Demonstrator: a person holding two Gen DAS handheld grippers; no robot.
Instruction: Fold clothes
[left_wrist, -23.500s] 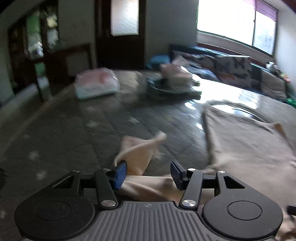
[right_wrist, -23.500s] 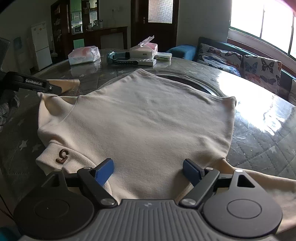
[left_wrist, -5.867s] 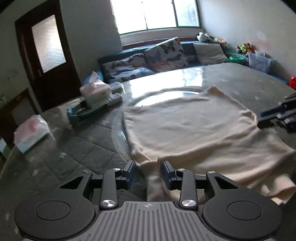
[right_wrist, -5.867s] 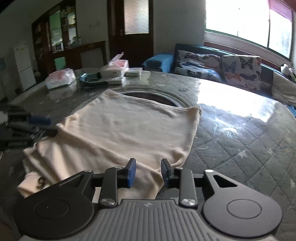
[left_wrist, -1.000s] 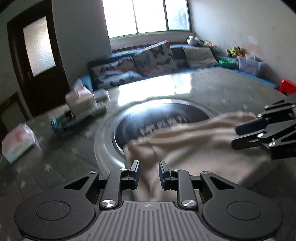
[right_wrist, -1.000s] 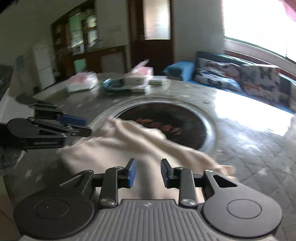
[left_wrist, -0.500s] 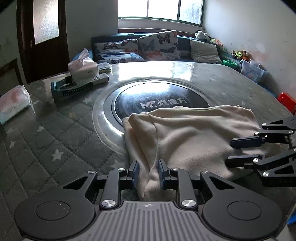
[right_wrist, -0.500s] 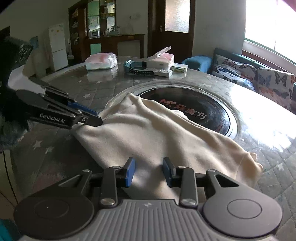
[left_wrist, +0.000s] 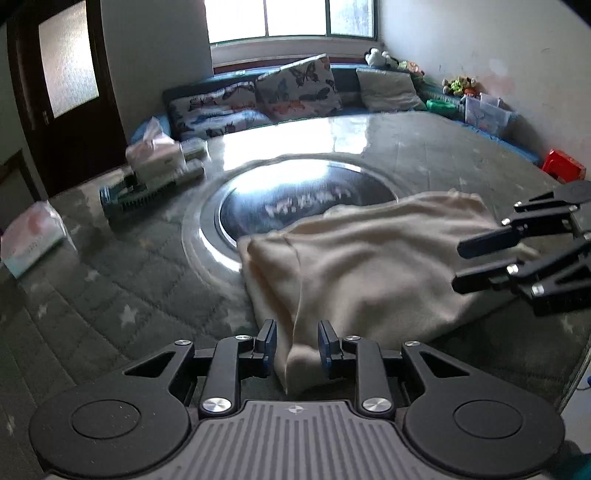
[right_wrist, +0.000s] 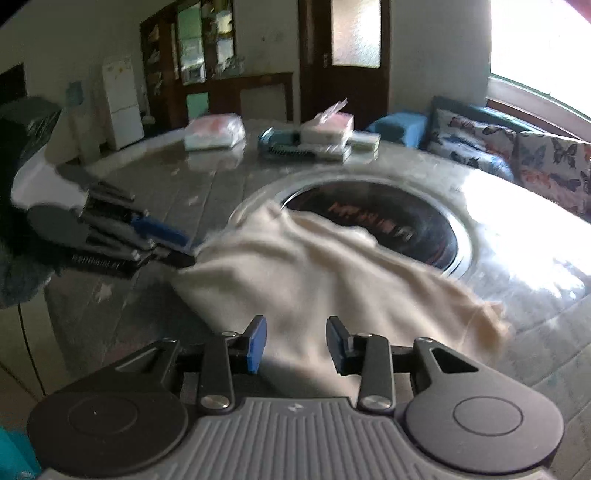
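A cream garment (left_wrist: 369, 269) lies folded over on the round quilted table, near the front edge; it also shows in the right wrist view (right_wrist: 332, 280). My left gripper (left_wrist: 297, 341) has its jaws apart around the garment's near left corner, with slack beside the cloth. My right gripper (right_wrist: 293, 341) is open over the garment's near right edge, the cloth lying loose between the fingers. The right gripper also shows at the right of the left wrist view (left_wrist: 480, 264). The left gripper shows blurred at the left of the right wrist view (right_wrist: 173, 245).
A dark glass turntable (left_wrist: 306, 199) sits in the table's middle. Tissue boxes (left_wrist: 159, 162), a teal brush-like item (left_wrist: 125, 197) and a plastic pack (left_wrist: 29, 236) lie at the far side. A sofa with butterfly cushions (left_wrist: 295, 92) stands behind.
Both grippers have opened from a narrow grip and let the garment's near edge drop. The right gripper's jaws widened most. Both views shifted slightly and are blurred.
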